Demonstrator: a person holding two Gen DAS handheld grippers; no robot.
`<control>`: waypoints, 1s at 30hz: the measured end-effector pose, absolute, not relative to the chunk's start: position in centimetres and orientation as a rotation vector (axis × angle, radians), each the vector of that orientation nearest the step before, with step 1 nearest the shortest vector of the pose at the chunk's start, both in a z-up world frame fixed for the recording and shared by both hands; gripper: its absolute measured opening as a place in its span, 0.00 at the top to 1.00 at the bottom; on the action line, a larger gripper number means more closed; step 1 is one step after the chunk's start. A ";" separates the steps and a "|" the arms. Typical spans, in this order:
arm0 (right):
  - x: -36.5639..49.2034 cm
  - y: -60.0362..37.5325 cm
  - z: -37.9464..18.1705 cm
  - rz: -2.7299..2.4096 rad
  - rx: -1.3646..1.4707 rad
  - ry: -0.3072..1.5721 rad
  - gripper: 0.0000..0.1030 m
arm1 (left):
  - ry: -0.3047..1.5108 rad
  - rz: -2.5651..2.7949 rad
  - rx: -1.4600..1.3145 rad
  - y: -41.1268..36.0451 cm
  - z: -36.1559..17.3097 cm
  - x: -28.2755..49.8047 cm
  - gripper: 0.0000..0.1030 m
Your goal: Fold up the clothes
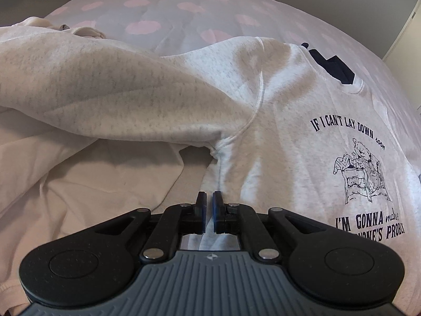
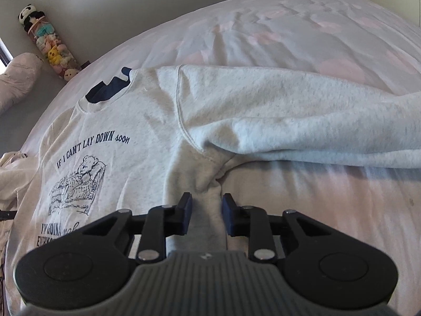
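A: How is the scene lit?
B: Soft, even daylight; the sweatshirt (image 1: 276, 110) casts only faint shadows under its sleeve onto the bed (image 1: 184, 21).

A: And the picture quality?
B: Strong fisheye bending curves the bed's edge, with dark corners. The far bedspread looks washed out and hazy. The left tongs (image 1: 209, 205) and right tongs (image 2: 206, 212) appear sharp.

**Sweatshirt spread on the bed**

The sweatshirt (image 2: 136, 131) lies flat on the bed (image 2: 263, 31), sleeves out to either side. At each side seam sits one set of tongs: left tongs (image 1: 209, 212), right tongs (image 2: 206, 217). A second garment (image 1: 65, 173) lies beside the sweatshirt's sleeve.
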State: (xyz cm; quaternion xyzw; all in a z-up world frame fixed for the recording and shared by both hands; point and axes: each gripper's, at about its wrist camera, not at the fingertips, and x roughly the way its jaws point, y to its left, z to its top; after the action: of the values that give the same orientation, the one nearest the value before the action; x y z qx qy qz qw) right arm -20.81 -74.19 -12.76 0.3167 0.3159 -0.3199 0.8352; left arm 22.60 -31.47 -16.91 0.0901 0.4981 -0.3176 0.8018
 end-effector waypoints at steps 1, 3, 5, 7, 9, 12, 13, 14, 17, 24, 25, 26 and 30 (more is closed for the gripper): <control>-20.4 -73.8 -12.8 -0.679 0.643 0.684 0.71 | 1.069 -0.680 0.191 -31.5 -16.9 22.6 0.98; -19.6 -73.2 -13.0 -0.681 0.588 0.714 0.71 | 1.069 -0.681 0.192 -31.5 -17.0 22.4 0.98; -19.0 -72.6 -13.1 -0.686 0.531 0.741 0.72 | 1.068 -0.680 0.195 -31.7 -17.0 22.3 0.98; -18.6 -72.2 -13.2 -0.696 0.472 0.765 0.79 | 1.068 -0.680 0.198 -31.8 -17.1 22.2 0.98; -18.2 -71.8 -13.4 -0.704 0.413 0.789 0.91 | 1.068 -0.678 0.199 -31.9 -17.2 22.1 0.98; -18.7 -71.6 -12.6 -0.746 0.341 0.770 0.93 | 1.068 -0.675 0.200 -31.9 -17.3 22.0 0.98; -19.2 -71.8 -12.3 -0.771 0.345 0.750 0.93 | 1.067 -0.675 0.200 -31.9 -17.3 22.0 0.98; -19.7 -72.5 -12.5 -0.802 0.366 0.750 0.95 | 1.067 -0.675 0.200 -31.9 -17.3 22.0 0.98; -21.4 -74.3 -13.1 -0.830 0.499 0.725 0.95 | 1.069 -0.674 0.196 -31.9 -17.4 22.0 0.98; -22.0 -74.5 -11.7 -0.826 0.587 0.646 0.86 | 1.055 -0.686 0.197 -31.8 -17.1 22.1 0.97; -22.1 -74.5 -11.4 -0.830 0.589 0.637 0.86 | 1.049 -0.692 0.192 -31.8 -17.0 22.1 0.96; -22.1 -74.4 -11.2 -0.826 0.588 0.634 0.86 | 1.043 -0.699 0.186 -31.8 -16.9 22.1 0.94; -21.8 -73.9 -12.1 -0.815 0.590 0.697 0.85 | 1.056 -0.675 0.226 -32.4 -18.0 22.1 0.89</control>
State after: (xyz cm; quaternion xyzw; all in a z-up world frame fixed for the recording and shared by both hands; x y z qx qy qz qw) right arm -21.78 -73.86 -12.07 0.2770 0.3272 -0.3827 0.8184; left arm 22.06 -32.36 -17.95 0.1057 0.4932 -0.3151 0.8039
